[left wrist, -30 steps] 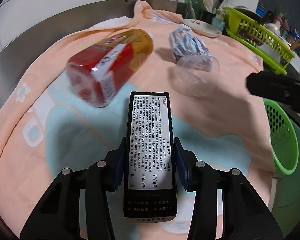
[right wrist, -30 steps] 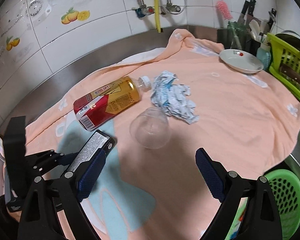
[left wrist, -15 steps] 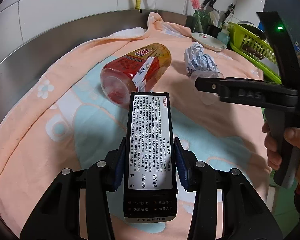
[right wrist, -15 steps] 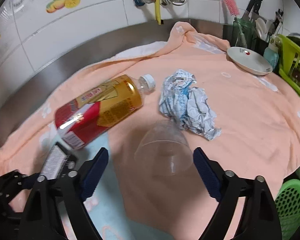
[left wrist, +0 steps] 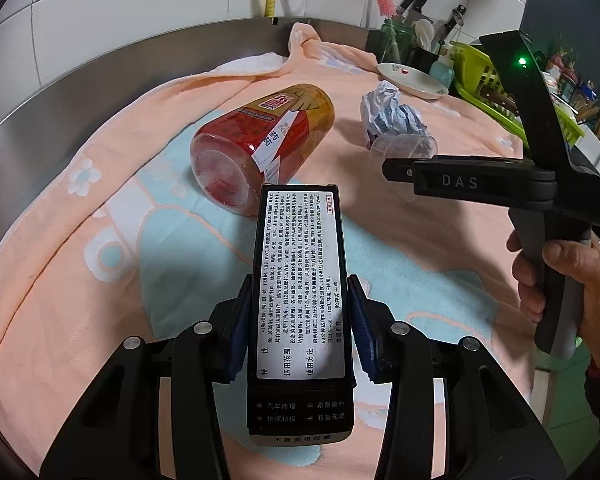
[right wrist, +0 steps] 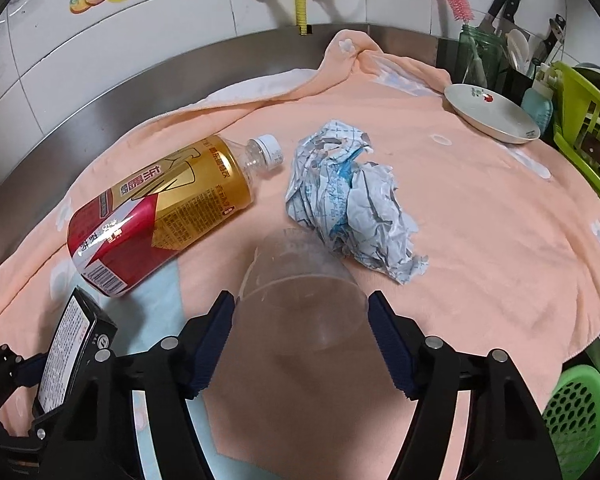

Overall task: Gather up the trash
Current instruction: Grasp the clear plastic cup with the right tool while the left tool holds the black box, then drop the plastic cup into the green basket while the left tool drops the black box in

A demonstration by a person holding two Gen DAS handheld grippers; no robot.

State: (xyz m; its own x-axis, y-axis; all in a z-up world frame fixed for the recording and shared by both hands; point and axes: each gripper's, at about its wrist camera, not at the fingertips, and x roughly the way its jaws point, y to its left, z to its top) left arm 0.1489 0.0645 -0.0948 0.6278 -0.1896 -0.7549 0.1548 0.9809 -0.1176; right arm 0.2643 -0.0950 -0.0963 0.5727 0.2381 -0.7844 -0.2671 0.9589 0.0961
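Observation:
My left gripper (left wrist: 300,280) is shut on a black box (left wrist: 300,300) with a white printed label, held above the towel. A clear plastic cup (right wrist: 300,280) lies on its side between the blue pads (right wrist: 388,340) of my right gripper (right wrist: 302,300). Its jaws are closing, and the pads stand right at the cup's rim without denting it. Left of the cup lies a red and gold drink bottle (right wrist: 160,212). A crumpled ball of paper (right wrist: 352,208) sits just behind the cup. In the left wrist view the cup (left wrist: 404,146) shows behind the right gripper's finger (left wrist: 460,182).
A peach towel (right wrist: 480,220) covers the steel counter. At the back right are a white plate (right wrist: 488,112), a jar of utensils (right wrist: 480,56) and a green dish rack (right wrist: 588,120). A green basket (right wrist: 576,412) sits below the counter's right edge. A hand (left wrist: 560,276) grips the right tool's handle.
My right gripper has come forward and down over the clear cup, and its jaws have narrowed around it. The left gripper swung slightly early on with the box, then held still.

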